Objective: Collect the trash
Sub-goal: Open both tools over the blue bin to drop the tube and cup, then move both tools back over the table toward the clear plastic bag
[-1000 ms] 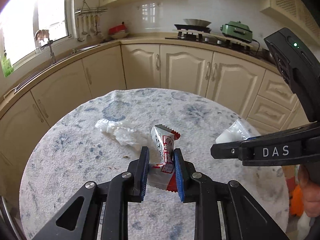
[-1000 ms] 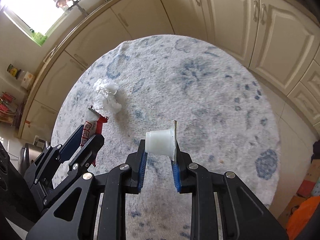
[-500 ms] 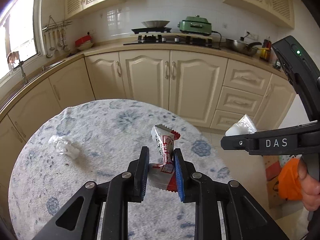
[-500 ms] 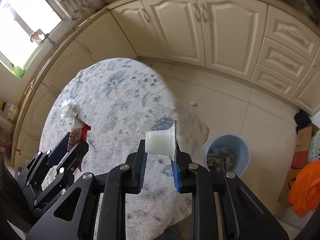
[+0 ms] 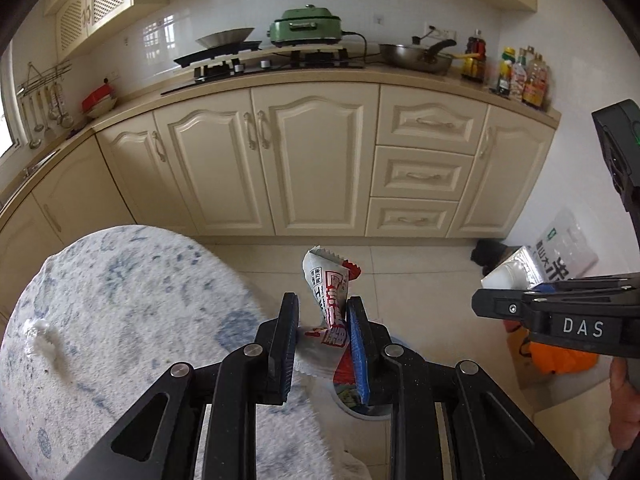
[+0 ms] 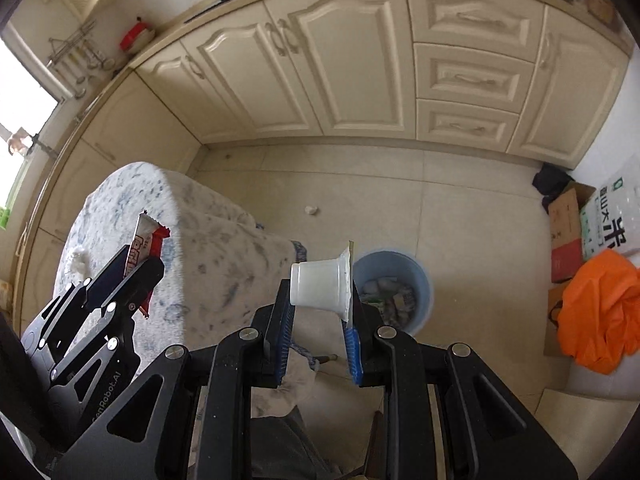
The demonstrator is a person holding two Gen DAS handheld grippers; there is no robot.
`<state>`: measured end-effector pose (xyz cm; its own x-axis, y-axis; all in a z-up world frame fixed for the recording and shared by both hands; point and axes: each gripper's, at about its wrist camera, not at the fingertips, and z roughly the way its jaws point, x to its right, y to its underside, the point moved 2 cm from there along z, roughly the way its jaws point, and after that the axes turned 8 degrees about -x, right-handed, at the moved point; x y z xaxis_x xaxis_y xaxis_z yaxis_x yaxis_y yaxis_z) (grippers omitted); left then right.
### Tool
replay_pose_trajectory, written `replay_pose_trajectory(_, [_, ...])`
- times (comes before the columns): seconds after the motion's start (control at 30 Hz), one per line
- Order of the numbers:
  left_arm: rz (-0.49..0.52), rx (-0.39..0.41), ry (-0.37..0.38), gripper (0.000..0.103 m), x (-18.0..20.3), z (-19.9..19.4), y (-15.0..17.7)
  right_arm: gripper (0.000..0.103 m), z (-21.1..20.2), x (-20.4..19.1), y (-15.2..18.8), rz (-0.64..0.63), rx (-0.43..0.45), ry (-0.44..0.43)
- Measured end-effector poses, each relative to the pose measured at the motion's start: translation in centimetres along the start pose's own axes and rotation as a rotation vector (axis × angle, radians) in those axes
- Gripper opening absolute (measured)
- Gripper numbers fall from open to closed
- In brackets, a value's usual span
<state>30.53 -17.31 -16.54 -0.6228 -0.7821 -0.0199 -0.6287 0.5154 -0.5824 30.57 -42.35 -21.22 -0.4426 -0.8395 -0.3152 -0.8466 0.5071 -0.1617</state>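
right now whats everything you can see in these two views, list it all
snack wrapper: 1, red and white, in left claw
small cup: 1, white, in right claw
crumpled scrap: 1, white, on table
round table: 1, blue-white cloth, left
bin: 1, blue, on floor, holds trash
cabinets: cream, back wall
electric pot: 1, green, on counter
orange bag: 1, floor right
left claw: shut on wrapper
right claw: shut on cup

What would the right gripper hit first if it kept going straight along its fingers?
Probably the blue trash bin: it sits on the floor just beyond the white cup clamped in the right gripper. Nothing shows between, though depth is unclear.
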Motion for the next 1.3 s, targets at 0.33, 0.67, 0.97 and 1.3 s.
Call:
replay_pose_trajectory(0.33, [0.057, -0.081, 0.037, 0.021, 3.9, 6.9, -4.0, 0.023, 0.3, 6.4, 0.7, 0.104, -0.014, 0.040])
replay_pose_trajectory(0.67, [0.066, -0.182, 0.064, 0.060, 5.7, 12.7, -8.0, 0.023, 2.3, 9.8, 0.7, 0.151, -0.046, 0.045])
replay_pose_trajectory(0.97, [-0.006, -0.219, 0.069, 0.070, 3.9, 15.5, -10.4, 0.023, 4.3, 10.8, 0.1, 0.161, -0.081, 0.052])
replay_pose_trajectory(1.3, [-0.061, -0.250, 0.021, 0.076, 2.2, 16.0, -10.0, 0.069, 5.0, 7.8, -1.0, 0.091, -0.066, 0.064])
